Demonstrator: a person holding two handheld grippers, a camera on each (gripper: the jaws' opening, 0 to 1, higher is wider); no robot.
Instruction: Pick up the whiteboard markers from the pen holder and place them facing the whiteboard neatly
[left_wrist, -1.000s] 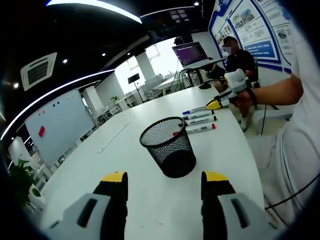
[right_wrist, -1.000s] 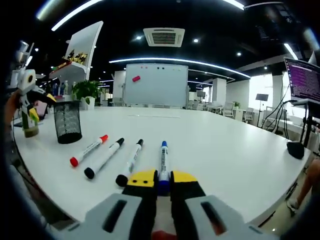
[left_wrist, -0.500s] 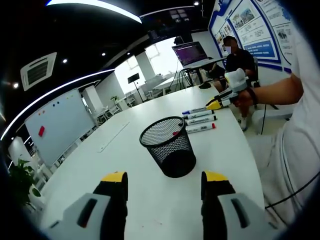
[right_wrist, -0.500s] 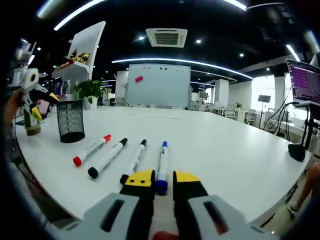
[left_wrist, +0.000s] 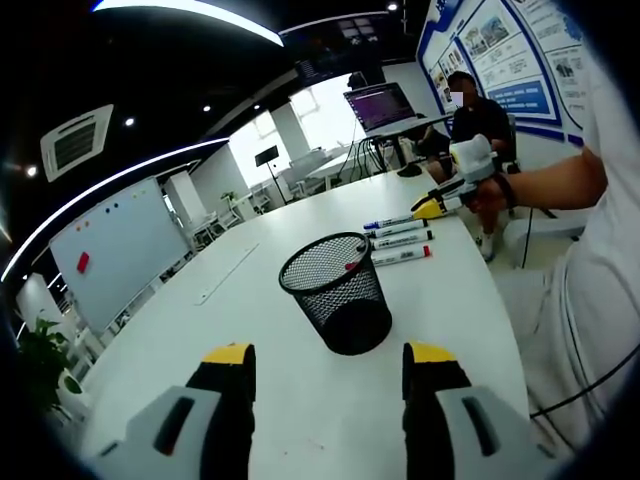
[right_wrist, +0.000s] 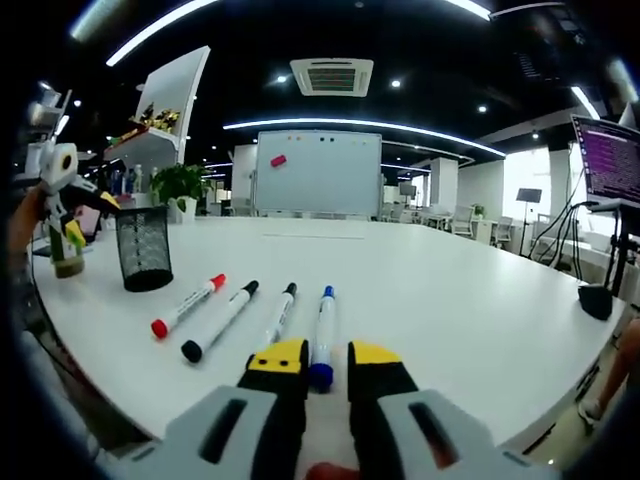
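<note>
Markers lie in a row of four on the white bench (right_wrist: 470, 300), all parallel and pointing toward the whiteboard (right_wrist: 318, 170) at the far side of the room. From left to right in the right gripper view: red marker (right_wrist: 188, 305), first black marker (right_wrist: 220, 320), second black marker (right_wrist: 280, 314), blue marker (right_wrist: 323, 322).

Right tongs (right_wrist: 318, 358): jaws slightly apart, holding nothing. The near capped end of the blue marker sits in the gap between the yellow jaw tips; contact with the jaws cannot be told. The second black marker runs just beside the left jaw tip.

Pen holder (right_wrist: 143, 248): black mesh cup, upright on the bench, to the left of the marker row and well apart from the right tongs.

Left tongs (left_wrist: 327, 358): jaws wide apart, empty, positioned low over the bench. The pen holder (left_wrist: 338, 292) stands just beyond and between the two jaw tips, not touched. A red item shows inside near its rim; what it is cannot be told.

In the left gripper view, the marker row (left_wrist: 400, 238) lies beyond the holder, with the right tongs (left_wrist: 432, 207) at its far end, held by a hand (left_wrist: 492, 196).

A person sits at the far end of the room near a monitor (left_wrist: 378, 105).
</note>
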